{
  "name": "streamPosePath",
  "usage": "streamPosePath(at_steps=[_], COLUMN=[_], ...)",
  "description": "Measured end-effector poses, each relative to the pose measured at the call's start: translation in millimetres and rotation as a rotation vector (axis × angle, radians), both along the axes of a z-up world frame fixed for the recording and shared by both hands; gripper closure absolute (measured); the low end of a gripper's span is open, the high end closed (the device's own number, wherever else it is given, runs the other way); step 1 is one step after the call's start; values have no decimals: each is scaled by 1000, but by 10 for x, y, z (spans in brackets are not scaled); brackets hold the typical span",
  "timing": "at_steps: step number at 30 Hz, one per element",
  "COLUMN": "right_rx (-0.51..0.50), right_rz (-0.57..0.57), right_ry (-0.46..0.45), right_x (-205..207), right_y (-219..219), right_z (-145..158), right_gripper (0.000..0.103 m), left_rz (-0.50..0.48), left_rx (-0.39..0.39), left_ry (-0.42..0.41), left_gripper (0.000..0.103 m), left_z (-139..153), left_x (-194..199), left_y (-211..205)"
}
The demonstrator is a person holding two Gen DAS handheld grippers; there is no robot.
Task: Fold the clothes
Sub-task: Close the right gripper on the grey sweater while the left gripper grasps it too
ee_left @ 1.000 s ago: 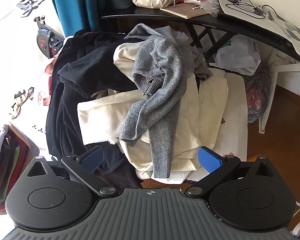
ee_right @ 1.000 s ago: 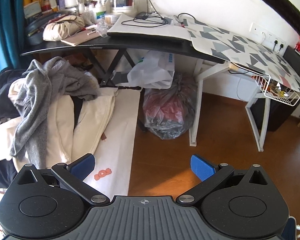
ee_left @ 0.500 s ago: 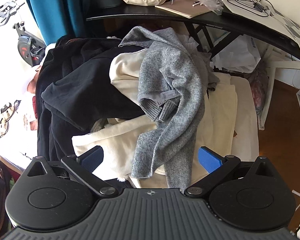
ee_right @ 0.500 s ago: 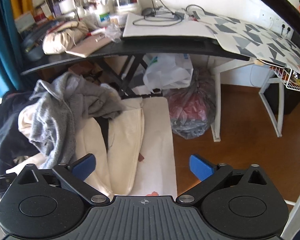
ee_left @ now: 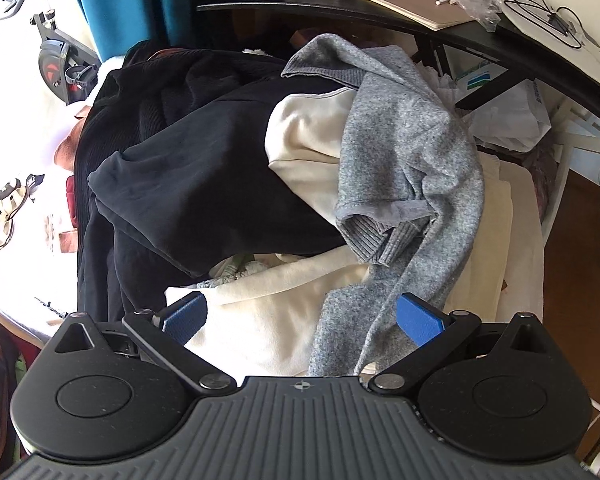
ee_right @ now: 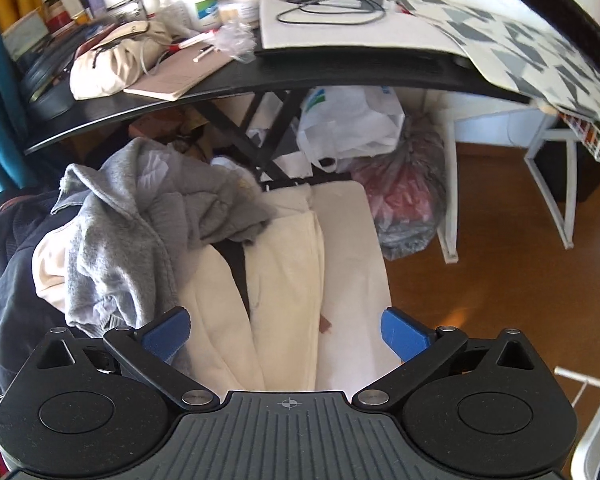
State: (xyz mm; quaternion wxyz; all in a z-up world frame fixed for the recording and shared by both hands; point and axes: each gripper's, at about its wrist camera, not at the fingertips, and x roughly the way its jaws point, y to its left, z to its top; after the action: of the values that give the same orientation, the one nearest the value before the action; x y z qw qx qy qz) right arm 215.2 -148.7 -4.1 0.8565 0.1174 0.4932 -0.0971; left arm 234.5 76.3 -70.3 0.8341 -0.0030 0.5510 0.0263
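Note:
A heap of clothes lies on a bed. A grey knit sweater [ee_left: 412, 152] drapes over cream garments [ee_left: 300, 144], with black clothes [ee_left: 172, 160] to the left. My left gripper [ee_left: 300, 316] is open and empty just above the cream cloth and the grey sleeve. In the right wrist view the grey sweater [ee_right: 132, 232] lies left, folded cream cloth [ee_right: 292, 272] in the middle. My right gripper [ee_right: 286, 330] is open and empty over the cream cloth.
A black desk [ee_right: 340, 76] crowded with a beige bag [ee_right: 112, 56], notebook and cables overhangs the pile's far side. Plastic bags [ee_right: 356, 128] sit under it. Wooden floor [ee_right: 500, 280] lies to the right, with white table legs [ee_right: 568, 184].
Both grippers have moved forward and lower toward the clothes pile; the right one has also swung left over the cream cloth. Both stay open.

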Motion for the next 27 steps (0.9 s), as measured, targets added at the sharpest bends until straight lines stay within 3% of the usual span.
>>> streamPosePath(at_steps=[8,13,20,26,27], right_rx=[-13,-8,27,35,22], right_rz=[130,243,375,479,490], right_ry=[-29,-63,-111,-91,-83], right_x=[533,1167,1920,2272,2290], right_y=[155,371,847,1237,1271], right_z=[-58,-65,-173,-427,-466], right_gripper=[6,15,16,29,44], left_rz=[164,275,382,412,410], left_rx=[-14,2,-35,-34,-29], left_ry=[21,-24,-54,-90,-98], left_gripper=[0,0,0,0,0], left_z=[-103,-63,-66,-31,-25], left_x=[1,-100,-303,-442,-457], left_y=[312,499,593,528,508])
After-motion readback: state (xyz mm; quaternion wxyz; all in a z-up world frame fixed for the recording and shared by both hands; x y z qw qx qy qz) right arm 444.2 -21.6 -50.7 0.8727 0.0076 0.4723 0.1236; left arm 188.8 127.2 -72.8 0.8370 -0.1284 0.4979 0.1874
